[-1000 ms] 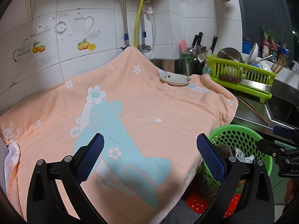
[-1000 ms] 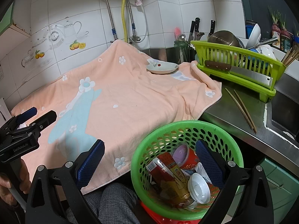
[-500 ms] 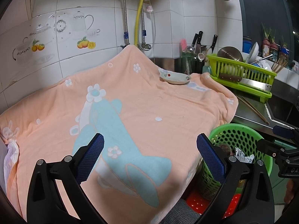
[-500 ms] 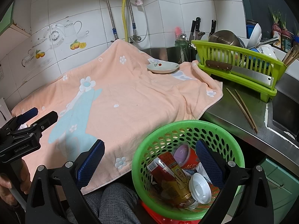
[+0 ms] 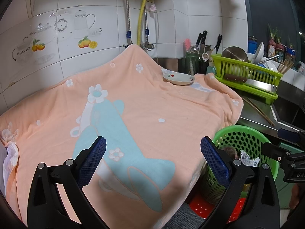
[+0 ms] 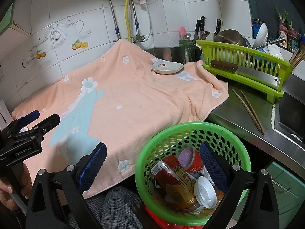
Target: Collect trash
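Hovering with jaws spread and empty, the left gripper [image 5: 152,152] and right gripper [image 6: 152,158] leave the trash [image 6: 177,177] in the green basket [image 6: 192,127] at lower right; scan the towel [image 6: 133,99] before reaching again.

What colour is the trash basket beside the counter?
Bright green basket, perforated with holes; clearest in the right wrist view.

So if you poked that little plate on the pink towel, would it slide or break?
The little plate looks like glazed ceramic, so it is probably stiff and could chip or crack if it fell. It sits on the soft, wrinkled towel, so a poke would likely drag the cloth rather than slide the plate far. It is shallow and wide, so it seems unlikely to tip.
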Demonstrator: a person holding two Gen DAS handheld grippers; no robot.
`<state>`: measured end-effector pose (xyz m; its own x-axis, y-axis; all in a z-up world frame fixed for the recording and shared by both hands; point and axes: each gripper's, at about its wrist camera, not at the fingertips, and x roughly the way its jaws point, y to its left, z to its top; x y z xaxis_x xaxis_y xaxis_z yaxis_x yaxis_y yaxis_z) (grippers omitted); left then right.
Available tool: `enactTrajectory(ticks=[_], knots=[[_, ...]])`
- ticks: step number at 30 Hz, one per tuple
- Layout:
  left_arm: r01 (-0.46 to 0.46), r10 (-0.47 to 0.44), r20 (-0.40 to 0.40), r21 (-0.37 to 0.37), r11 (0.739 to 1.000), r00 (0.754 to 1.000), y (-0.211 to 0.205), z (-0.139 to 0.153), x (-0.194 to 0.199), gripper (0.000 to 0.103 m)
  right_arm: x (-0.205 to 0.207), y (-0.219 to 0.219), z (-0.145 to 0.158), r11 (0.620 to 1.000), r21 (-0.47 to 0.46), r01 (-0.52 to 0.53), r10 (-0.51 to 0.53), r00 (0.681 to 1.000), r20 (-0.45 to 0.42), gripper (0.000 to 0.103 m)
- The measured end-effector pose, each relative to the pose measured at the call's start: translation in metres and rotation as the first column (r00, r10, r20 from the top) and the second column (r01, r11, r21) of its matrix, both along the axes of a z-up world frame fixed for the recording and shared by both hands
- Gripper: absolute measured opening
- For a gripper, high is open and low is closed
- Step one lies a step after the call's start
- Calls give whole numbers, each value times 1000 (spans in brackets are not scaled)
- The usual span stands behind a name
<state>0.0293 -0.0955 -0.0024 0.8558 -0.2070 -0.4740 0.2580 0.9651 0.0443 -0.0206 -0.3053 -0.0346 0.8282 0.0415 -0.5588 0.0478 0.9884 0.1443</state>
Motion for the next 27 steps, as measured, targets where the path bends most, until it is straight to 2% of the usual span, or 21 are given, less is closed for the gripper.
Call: enactTrajectory(ticks=[27], knots=[[-20, 20, 9, 2, 1000, 1000, 2, 0, 1, 98, 3, 3, -2, 1000, -2, -11, 11, 1000, -2, 94]])
